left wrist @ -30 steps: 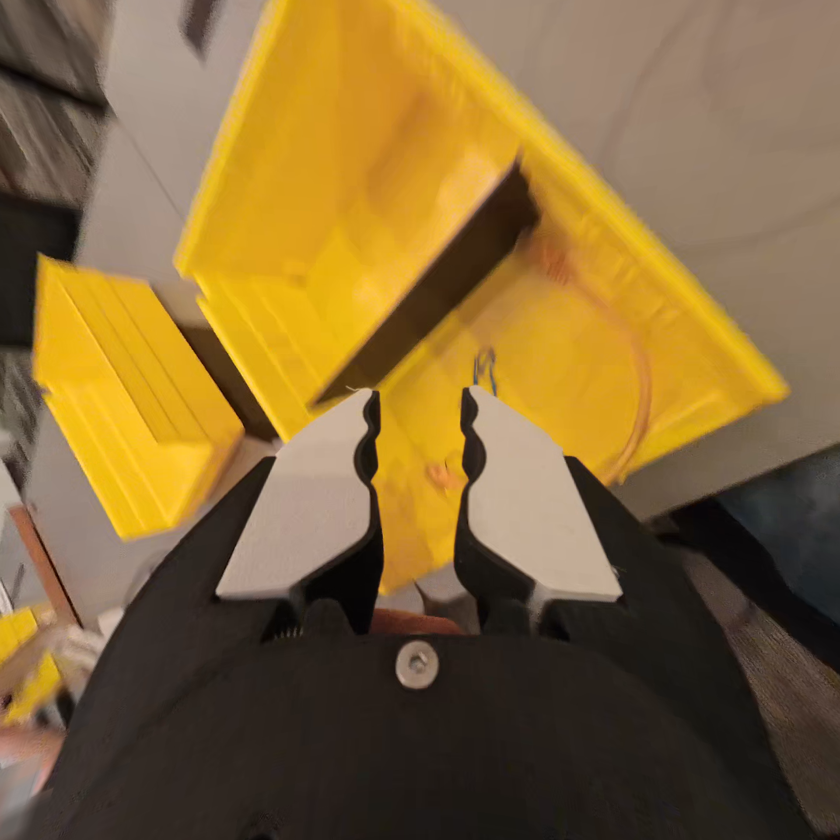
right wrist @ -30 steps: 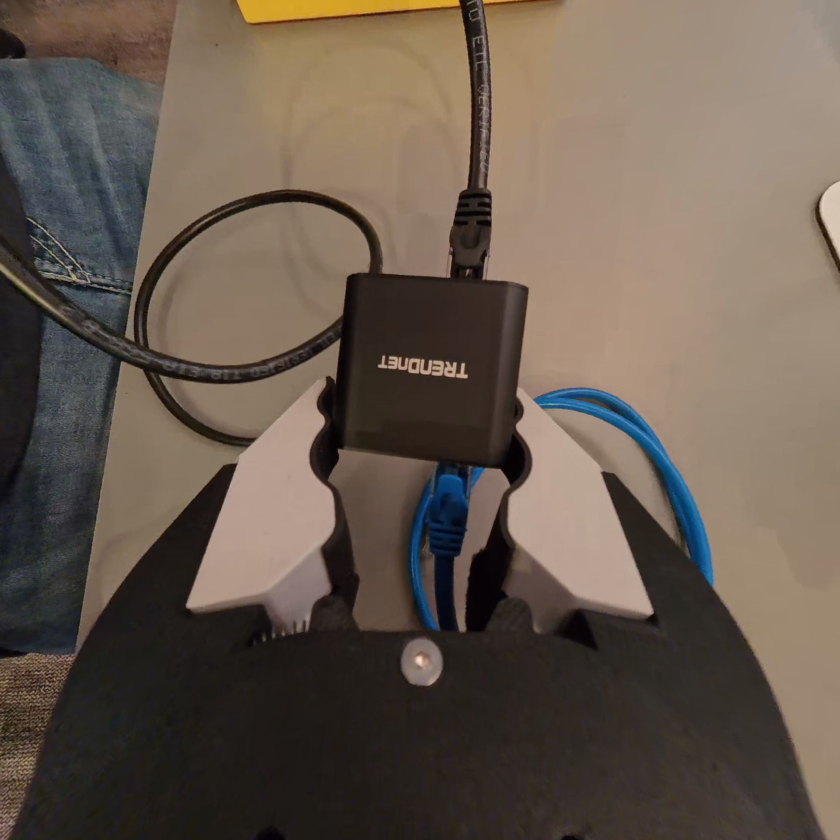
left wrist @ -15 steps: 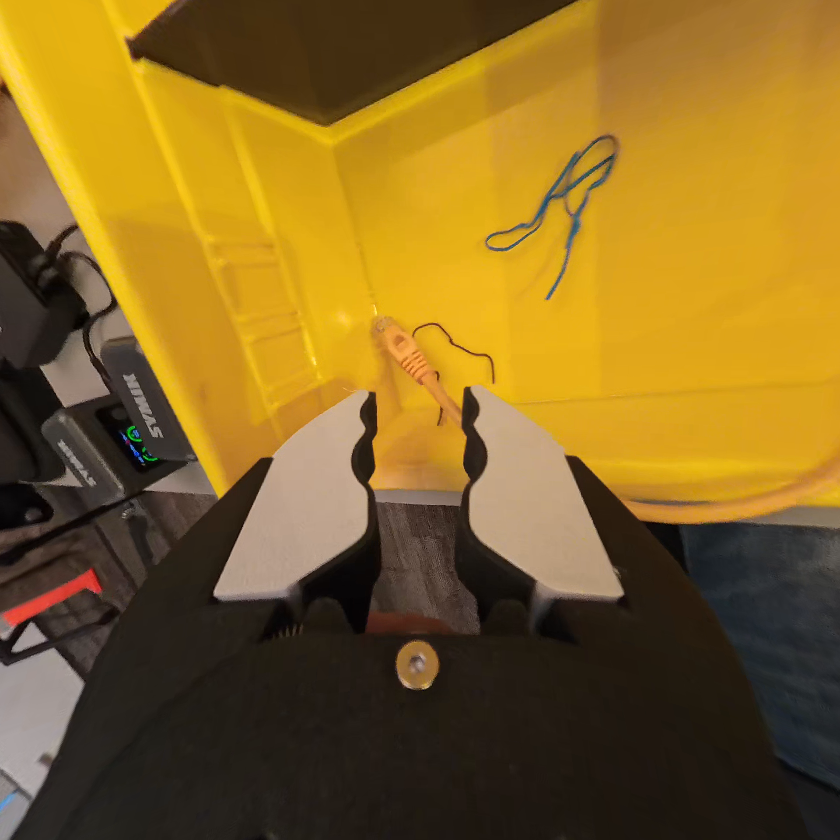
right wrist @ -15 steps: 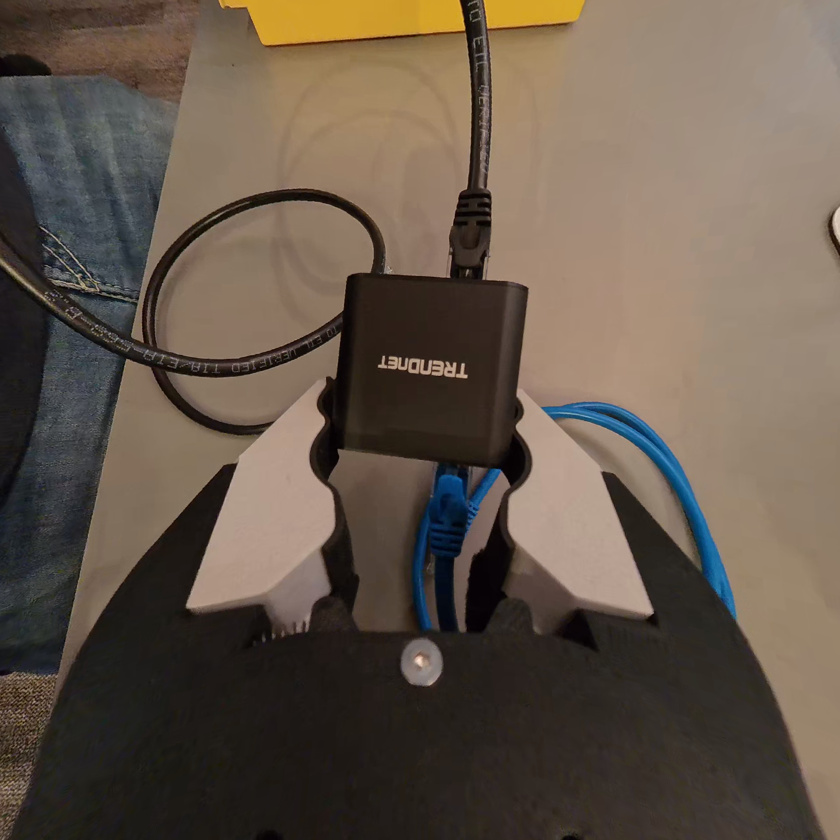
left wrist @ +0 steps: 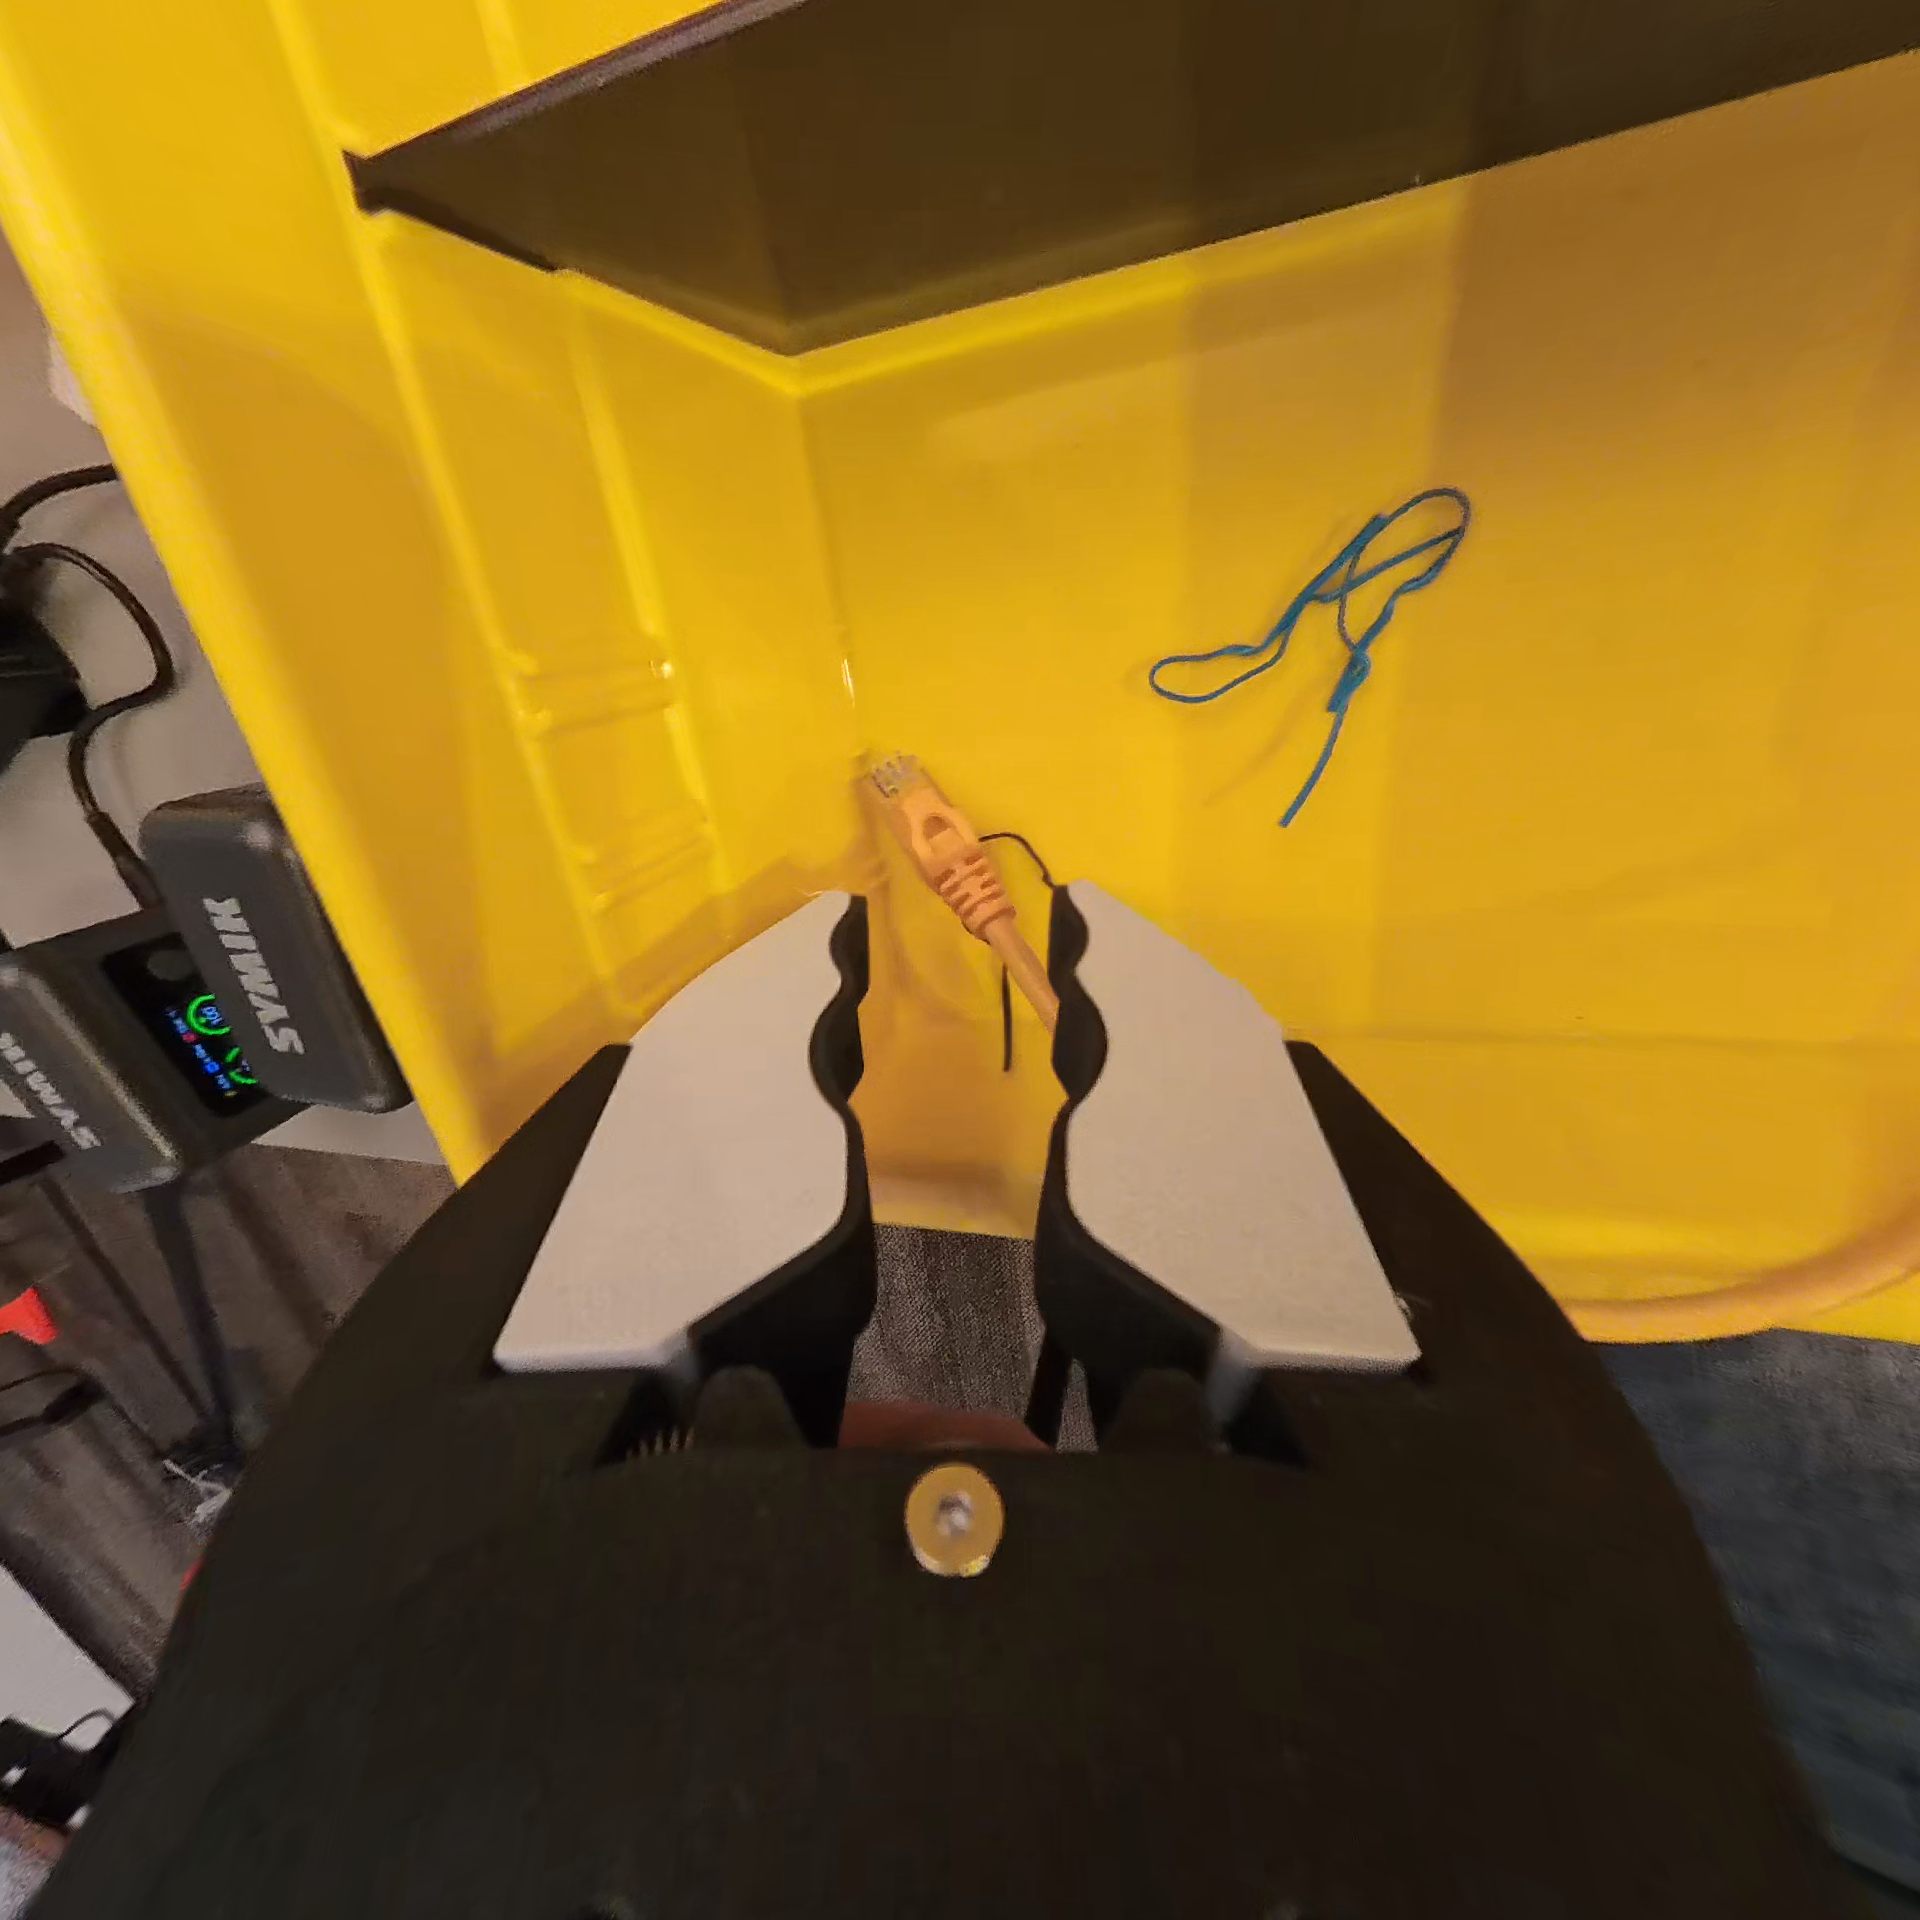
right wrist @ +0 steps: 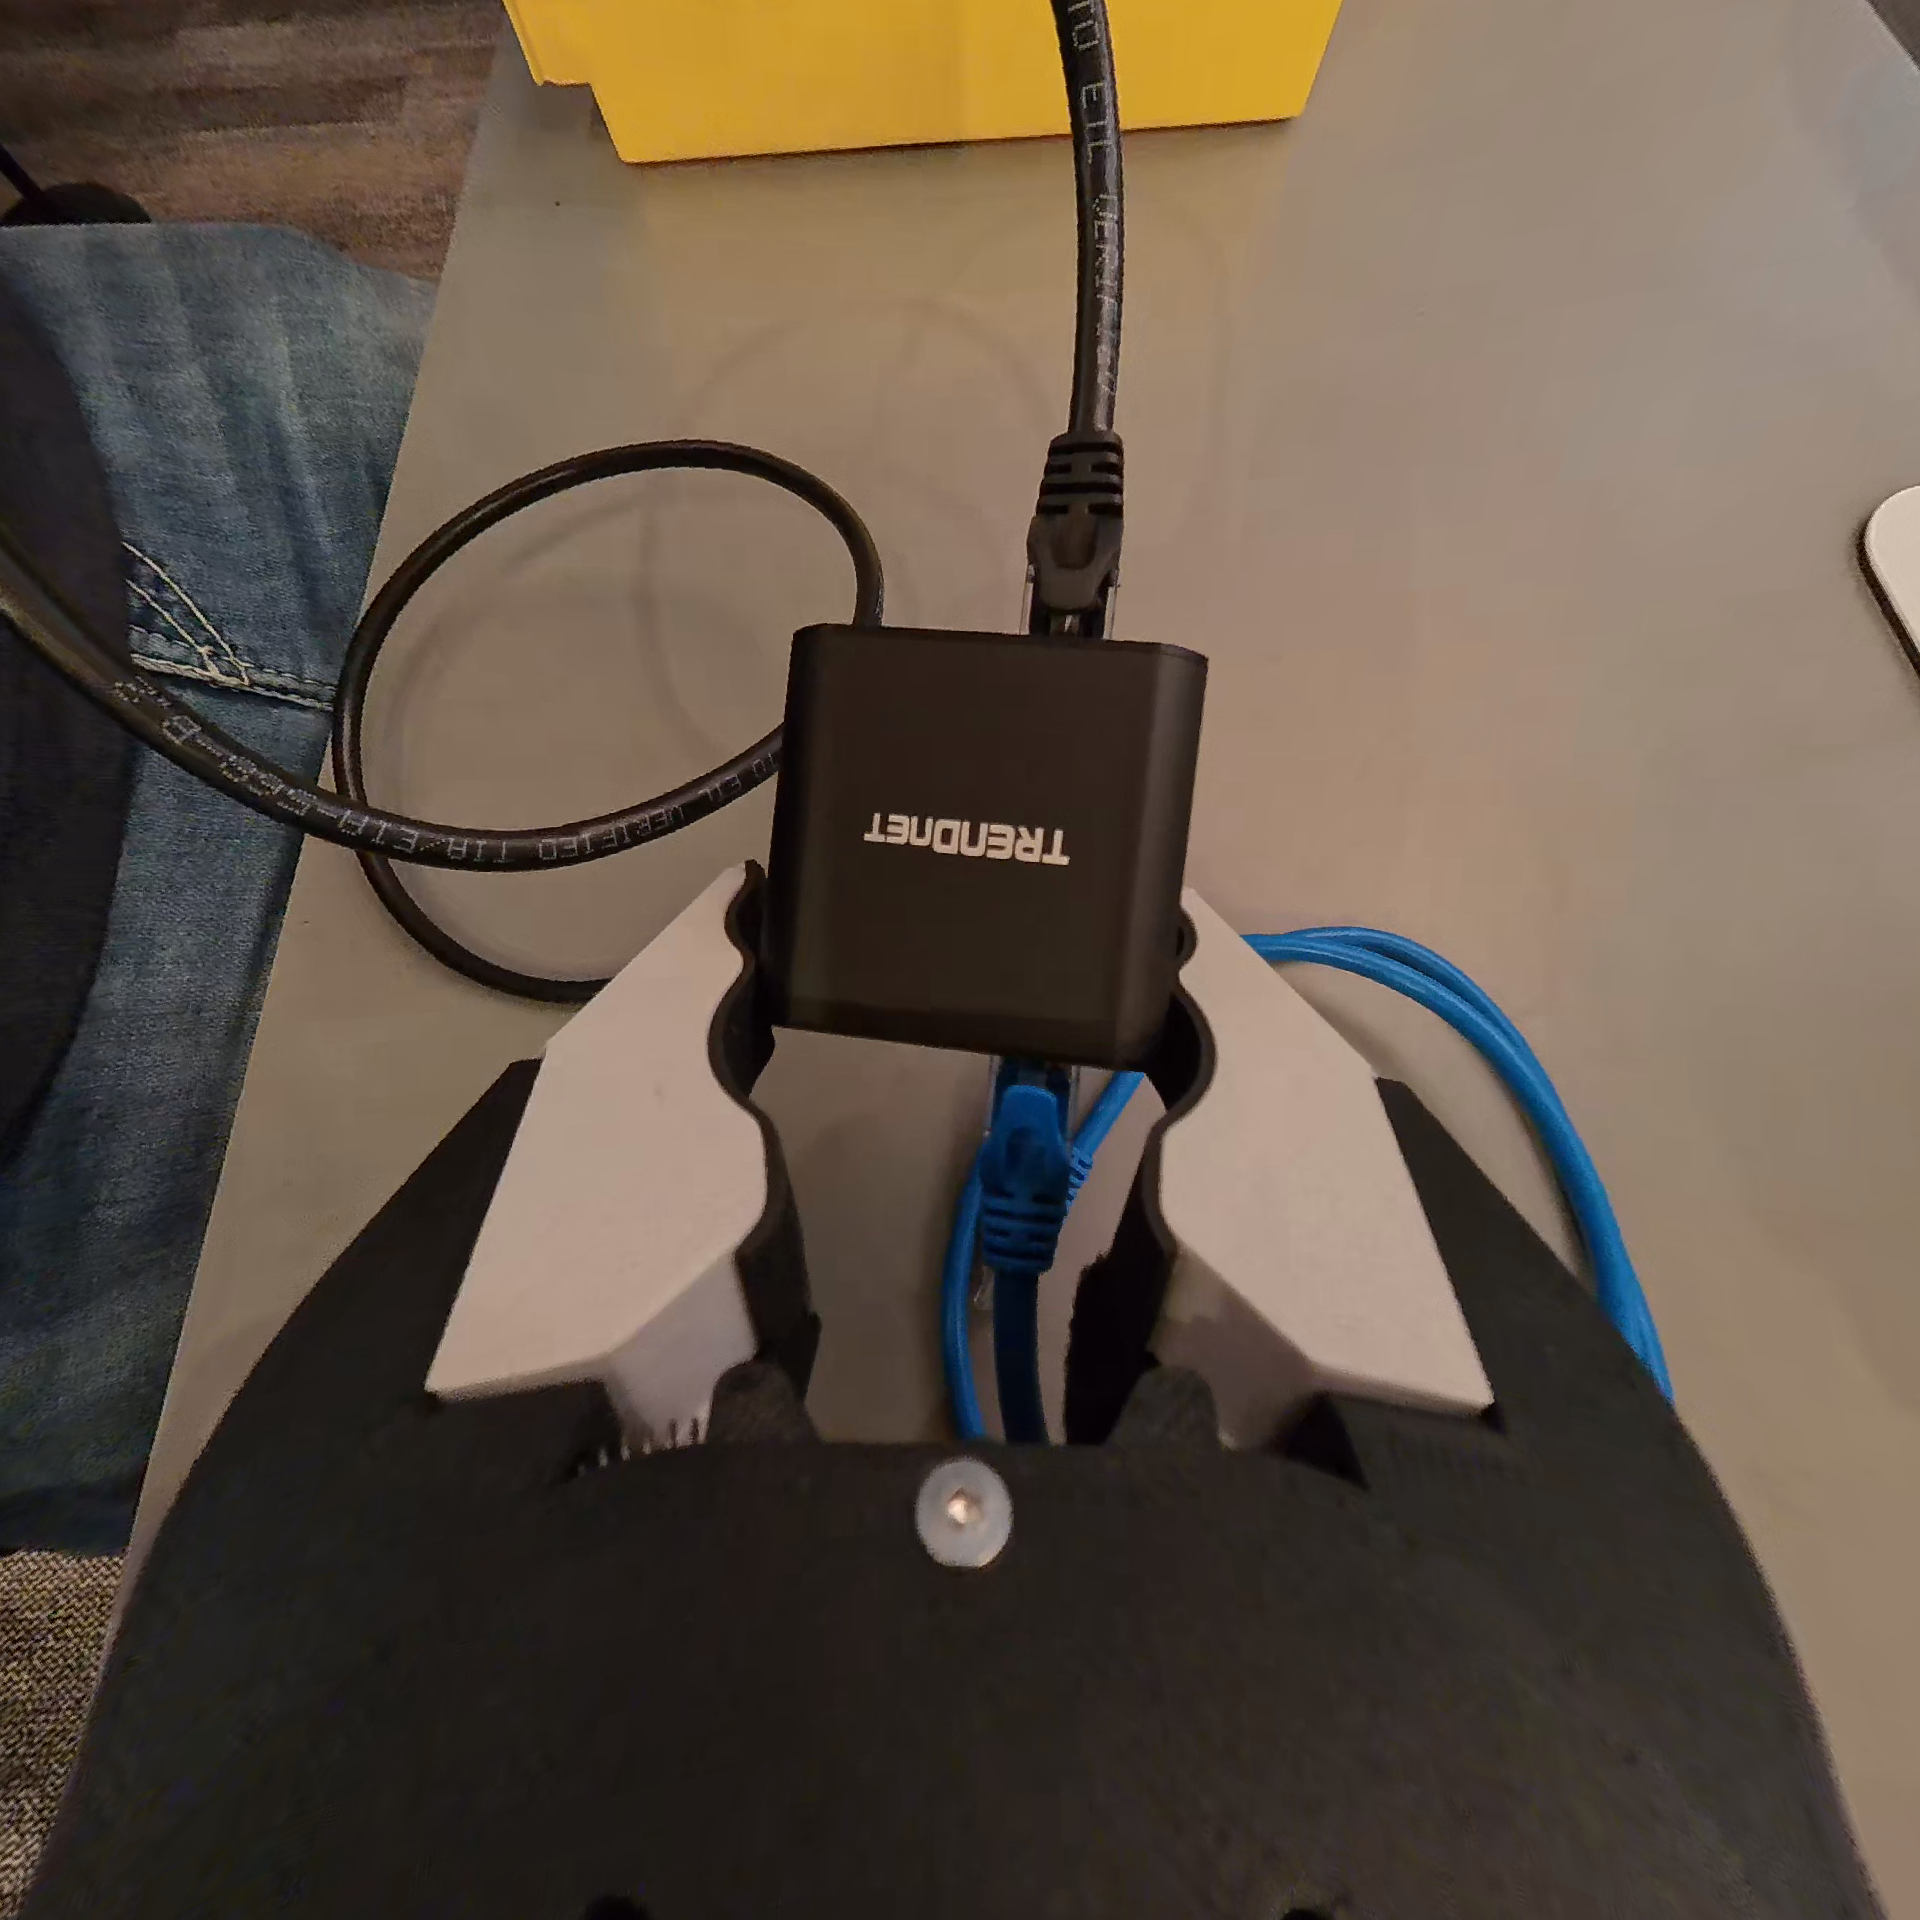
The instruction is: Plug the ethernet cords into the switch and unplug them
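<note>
In the right wrist view my right gripper (right wrist: 971, 914) is shut on the near end of a small black switch (right wrist: 987, 831) that rests on a grey table (right wrist: 1455, 520). A black ethernet cord (right wrist: 1091, 312) is plugged into its far side. A blue ethernet cord (right wrist: 1023, 1174) is plugged into its near side, between my fingers. In the left wrist view my left gripper (left wrist: 954, 904) is open and empty over a yellow bin (left wrist: 1455, 935). An orange ethernet cord's plug (left wrist: 940, 842) lies in the bin's corner, just beyond my fingertips.
Thin blue (left wrist: 1340, 623) and black (left wrist: 1013, 935) twist ties lie on the bin floor. A dark divider (left wrist: 1039, 156) crosses the bin. Dark charger boxes (left wrist: 239, 987) with lit displays sit left of it. A person's jeans (right wrist: 156, 727) are beside the table. A yellow bin (right wrist: 935, 73) stands beyond the switch. The grippers' ends are close to 50 cm from one another.
My left gripper has swung down into the yellow bin and closed in on the orange plug. My right gripper keeps its hold on the switch, with only a slight shift.
</note>
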The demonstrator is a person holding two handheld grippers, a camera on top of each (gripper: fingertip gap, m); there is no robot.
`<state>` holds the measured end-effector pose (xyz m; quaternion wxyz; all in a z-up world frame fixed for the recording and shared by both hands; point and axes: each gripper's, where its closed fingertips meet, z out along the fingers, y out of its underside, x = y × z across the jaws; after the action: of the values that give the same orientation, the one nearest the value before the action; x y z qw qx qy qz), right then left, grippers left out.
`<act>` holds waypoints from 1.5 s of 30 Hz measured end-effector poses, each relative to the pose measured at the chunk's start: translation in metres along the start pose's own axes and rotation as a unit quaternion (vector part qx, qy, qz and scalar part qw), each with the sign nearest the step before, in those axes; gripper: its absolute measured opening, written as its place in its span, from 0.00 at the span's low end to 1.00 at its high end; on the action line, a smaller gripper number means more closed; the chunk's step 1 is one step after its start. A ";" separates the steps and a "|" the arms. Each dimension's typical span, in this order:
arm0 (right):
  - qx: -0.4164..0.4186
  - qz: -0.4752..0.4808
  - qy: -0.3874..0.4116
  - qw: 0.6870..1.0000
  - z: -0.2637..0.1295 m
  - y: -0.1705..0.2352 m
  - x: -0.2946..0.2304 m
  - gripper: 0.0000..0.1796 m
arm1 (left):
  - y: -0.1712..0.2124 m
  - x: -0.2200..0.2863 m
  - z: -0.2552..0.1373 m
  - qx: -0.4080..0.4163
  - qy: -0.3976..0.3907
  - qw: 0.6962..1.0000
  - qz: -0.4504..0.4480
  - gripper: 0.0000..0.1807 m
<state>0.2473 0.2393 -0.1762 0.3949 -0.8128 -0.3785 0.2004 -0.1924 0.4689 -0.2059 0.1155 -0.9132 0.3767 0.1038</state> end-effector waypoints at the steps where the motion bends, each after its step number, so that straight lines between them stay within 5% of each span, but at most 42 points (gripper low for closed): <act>1: 0.000 -0.001 0.000 1.000 0.000 0.000 0.000 0.39 | -0.001 0.001 0.000 -0.001 0.003 1.000 -0.001 0.18; 13: 0.003 -0.002 0.004 1.000 -0.002 -0.001 0.001 0.39 | 0.002 -0.003 0.018 -0.102 -0.011 0.993 0.056 0.10; 25: 0.006 -0.002 0.006 1.000 -0.003 0.000 0.003 0.39 | -0.012 -0.005 -0.008 -0.009 -0.016 0.995 0.095 0.08; 34: 0.010 0.001 0.005 1.000 -0.003 -0.001 0.005 0.39 | -0.058 0.009 -0.091 0.150 -0.033 0.978 0.142 0.07; 45: 0.013 0.004 0.006 1.000 -0.003 -0.001 0.008 0.39 | -0.141 0.099 -0.249 0.359 -0.064 0.887 0.283 0.07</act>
<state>0.2541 0.2440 -0.1740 0.4073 -0.8100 -0.3704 0.2018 0.0023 0.4288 0.0229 0.4250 -0.6554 0.6226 0.0479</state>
